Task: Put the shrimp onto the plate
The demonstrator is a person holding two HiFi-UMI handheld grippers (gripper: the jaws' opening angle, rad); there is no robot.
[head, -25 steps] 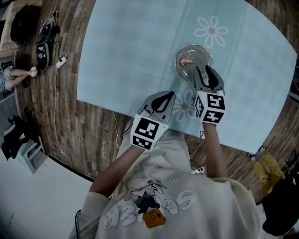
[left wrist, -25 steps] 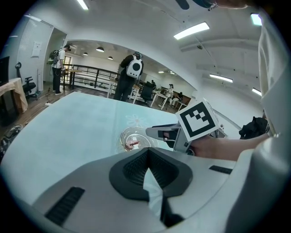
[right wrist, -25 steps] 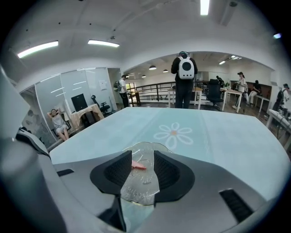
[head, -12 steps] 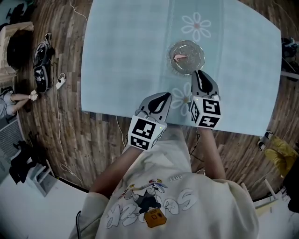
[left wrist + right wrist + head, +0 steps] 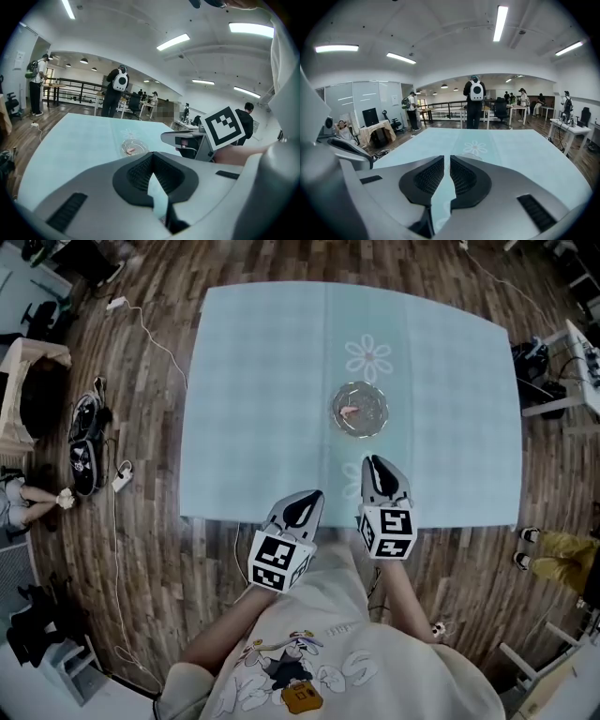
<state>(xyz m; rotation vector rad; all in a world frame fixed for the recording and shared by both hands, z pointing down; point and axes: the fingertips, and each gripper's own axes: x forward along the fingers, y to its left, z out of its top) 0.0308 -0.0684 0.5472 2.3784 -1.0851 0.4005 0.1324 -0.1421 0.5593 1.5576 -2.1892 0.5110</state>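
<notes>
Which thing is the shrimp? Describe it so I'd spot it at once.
Start with the pale blue tablecloth, then the daisy print toward its far side. Just on the person's side of it sits a round clear glass plate; the shrimp lies in it. It is small and pink, and the only thing in the plate.

Tablecloth (image 5: pixel 262 381): pale blue-green cloth, matt, smooth, faint check weave, daisies printed flat in white. Plate (image 5: pixel 375 427) – clear glass, glossy, bright glints along rim. Shrimp (image 5: pixel 349 412): pink, finish too small to tell. Floor (image 5: pixel 159 549) – dark wood planks, streaky grain, low sheen. Sweatshirt (image 5: pixel 394 681): cream cloth, soft and matt, cartoon print on back.
</notes>
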